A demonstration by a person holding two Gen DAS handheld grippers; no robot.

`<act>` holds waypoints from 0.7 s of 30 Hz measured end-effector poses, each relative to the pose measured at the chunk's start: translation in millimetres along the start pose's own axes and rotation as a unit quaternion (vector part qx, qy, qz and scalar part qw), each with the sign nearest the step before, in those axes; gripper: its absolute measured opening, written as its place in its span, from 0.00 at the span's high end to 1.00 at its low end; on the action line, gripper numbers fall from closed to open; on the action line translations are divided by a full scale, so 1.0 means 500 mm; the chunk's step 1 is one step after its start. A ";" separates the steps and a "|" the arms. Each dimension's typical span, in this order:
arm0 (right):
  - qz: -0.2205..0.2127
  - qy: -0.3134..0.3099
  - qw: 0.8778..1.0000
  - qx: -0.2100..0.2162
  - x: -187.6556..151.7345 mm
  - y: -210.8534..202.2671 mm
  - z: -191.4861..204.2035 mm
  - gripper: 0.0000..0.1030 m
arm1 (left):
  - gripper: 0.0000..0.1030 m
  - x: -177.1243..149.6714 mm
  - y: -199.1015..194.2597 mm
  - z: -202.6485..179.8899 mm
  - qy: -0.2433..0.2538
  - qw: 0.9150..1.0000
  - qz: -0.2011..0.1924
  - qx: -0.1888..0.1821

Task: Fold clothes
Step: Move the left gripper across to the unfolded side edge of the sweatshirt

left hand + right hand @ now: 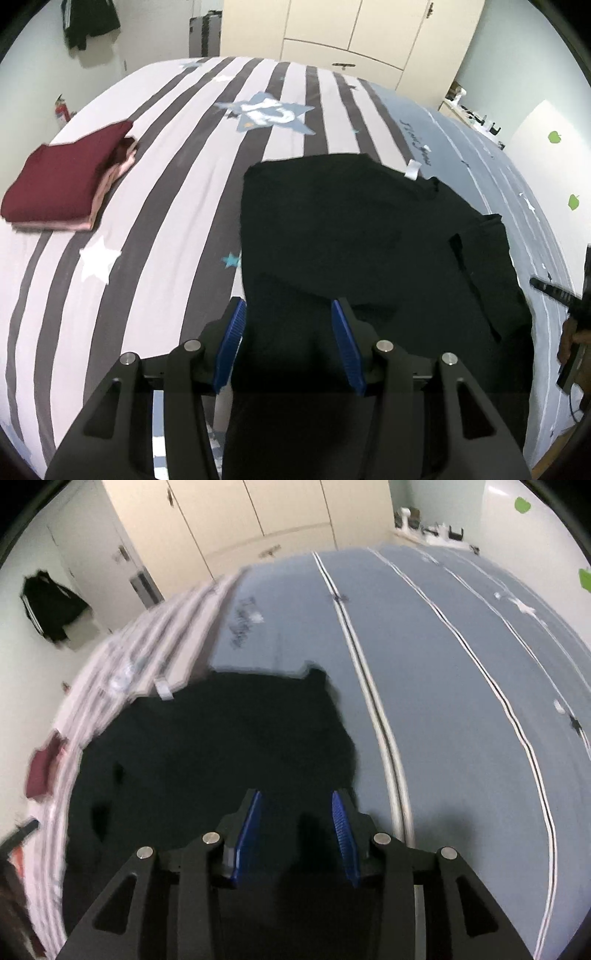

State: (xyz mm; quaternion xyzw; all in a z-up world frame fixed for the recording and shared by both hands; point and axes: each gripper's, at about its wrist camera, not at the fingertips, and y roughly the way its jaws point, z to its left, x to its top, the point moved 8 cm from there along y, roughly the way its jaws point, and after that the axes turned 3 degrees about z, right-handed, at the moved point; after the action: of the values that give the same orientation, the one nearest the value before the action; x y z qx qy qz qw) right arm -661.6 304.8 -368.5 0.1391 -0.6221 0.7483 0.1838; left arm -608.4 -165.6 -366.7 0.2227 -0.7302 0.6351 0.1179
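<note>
Black garment [362,236] spread flat on the bed [177,192], straddling the border between striped cover and plain blue part. Left gripper [288,332] above its near left edge, fingers [231,339] partly apart, nothing pinched. Right gripper [297,827] above its near right edge, fingers [341,830] likewise parted and empty. Folded maroon stack [59,181] well apart at far left. Wide bare blue bedding [461,701] to the right.

You see a matt black cloth garment [351,229] on smooth striped bedding [177,192], and ribbed blue plastic pads [231,343] on matt black fingers
</note>
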 end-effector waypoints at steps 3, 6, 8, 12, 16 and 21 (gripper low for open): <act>0.021 -0.009 0.999 -0.024 -0.052 0.030 -0.015 0.65 | 0.56 -0.012 0.008 0.000 0.006 1.000 0.009 0.001; 0.044 0.000 0.998 -0.037 -0.087 0.070 -0.043 0.65 | 0.56 -0.011 0.012 -0.007 0.012 1.000 0.010 0.000; 0.045 0.012 0.998 -0.031 -0.100 0.082 -0.061 0.65 | 0.56 -0.003 0.015 -0.016 0.015 1.000 0.008 -0.003; 0.031 0.041 0.998 -0.022 -0.103 0.055 -0.086 0.64 | 0.56 0.027 0.031 -0.051 0.017 1.000 -0.002 -0.014; 0.020 0.068 0.997 -0.029 -0.111 0.026 -0.139 0.64 | 0.56 0.071 0.063 -0.138 0.024 0.999 -0.013 -0.047; 0.015 0.040 0.998 -0.041 -0.127 0.006 -0.165 0.64 | 0.56 0.132 0.141 -0.327 0.055 0.992 -0.023 -0.108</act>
State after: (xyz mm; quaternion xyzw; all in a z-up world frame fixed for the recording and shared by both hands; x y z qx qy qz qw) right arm -604.7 378.8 -414.2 0.0923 -0.6466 0.7296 0.2030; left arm -717.6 -10.2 -371.3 0.1898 -0.7817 0.5607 0.1961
